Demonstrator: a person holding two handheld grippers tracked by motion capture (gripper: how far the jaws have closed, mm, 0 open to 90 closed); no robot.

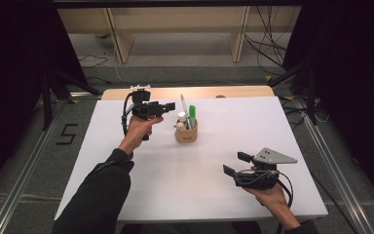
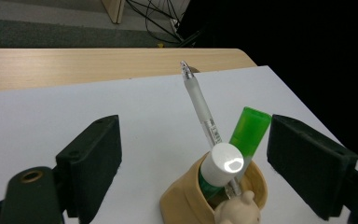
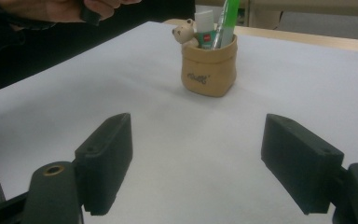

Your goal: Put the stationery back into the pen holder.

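Note:
A tan pen holder [image 1: 186, 132] with a small bear figure [image 2: 237, 212] on its rim stands near the middle back of the white table top [image 1: 224, 122]. It holds a clear pen [image 2: 200, 105], a green highlighter [image 2: 249, 130] and a white-capped tube [image 2: 223, 163]. My left gripper [image 1: 169, 106] hovers just left of the holder's top and is open. In the left gripper view its fingers [image 2: 91, 158] flank the pens without touching them. My right gripper [image 1: 235, 163] is open near the front right, pointing at the holder [image 3: 209, 65] from a distance, with nothing between its fingers [image 3: 107, 158].
A strip of wooden desk [image 1: 185, 92] shows behind the white top. Beyond it are shelf legs [image 1: 119, 39] and cables [image 1: 268, 44] on the floor. Metal rails [image 1: 24, 180] run along both sides of the table. Black drapes close in left and right.

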